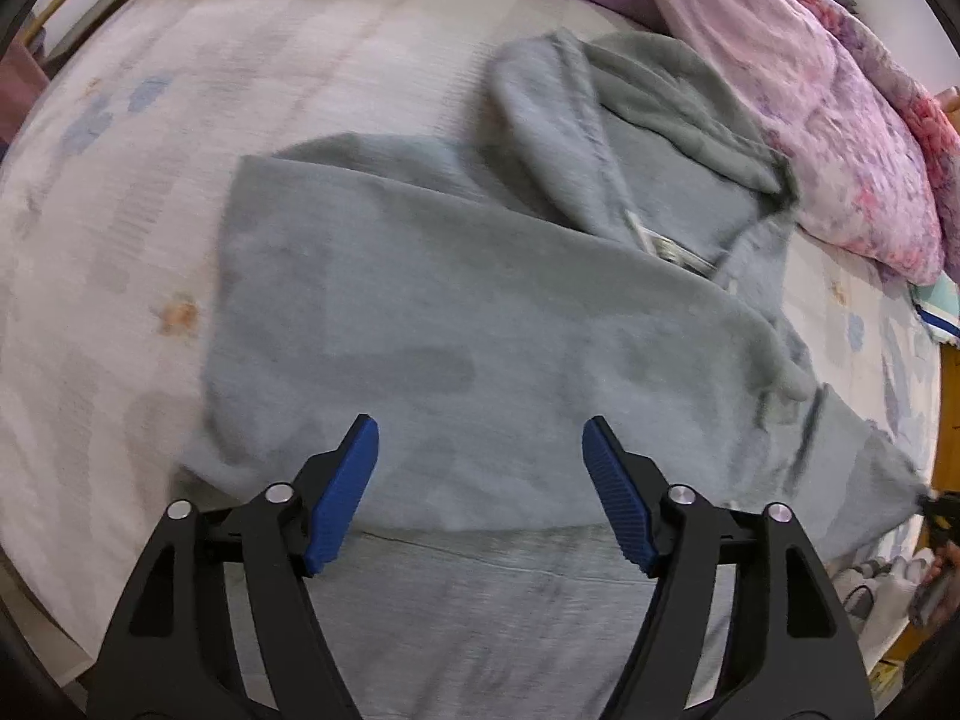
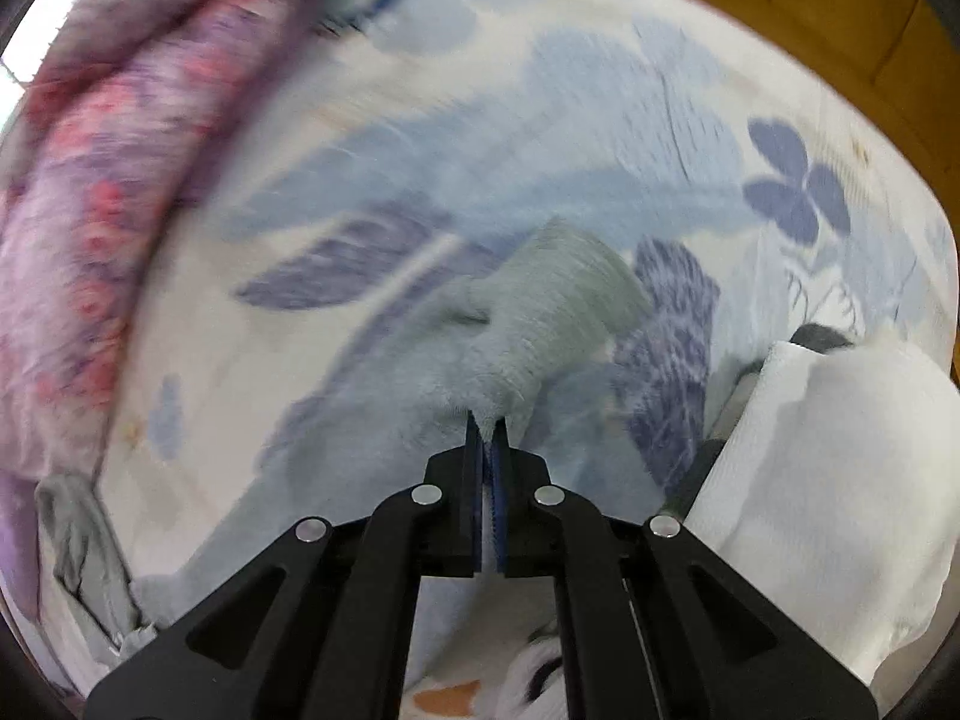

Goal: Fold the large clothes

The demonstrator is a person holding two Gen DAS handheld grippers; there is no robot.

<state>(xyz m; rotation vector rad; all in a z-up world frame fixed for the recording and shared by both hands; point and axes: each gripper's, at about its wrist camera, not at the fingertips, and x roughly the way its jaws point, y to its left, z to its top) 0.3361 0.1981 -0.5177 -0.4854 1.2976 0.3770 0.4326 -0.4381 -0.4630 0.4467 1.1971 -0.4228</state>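
Observation:
A large grey fleece garment (image 1: 456, 324) with a hood and a zipper lies spread on the bed, one part folded over its body. My left gripper (image 1: 480, 450) is open and empty, hovering just above the garment's near part. My right gripper (image 2: 487, 423) is shut on a grey sleeve end (image 2: 558, 300) of the garment, held above the bed sheet. The right gripper also shows at the far right edge of the left wrist view (image 1: 936, 507), pulling the sleeve taut.
A pink and purple floral quilt (image 1: 840, 120) is bunched along the far right of the bed (image 1: 120, 240); it also shows in the right wrist view (image 2: 108, 180). White folded cloth (image 2: 828, 480) lies at the right. Wooden floor (image 2: 840, 12) lies beyond the bed edge.

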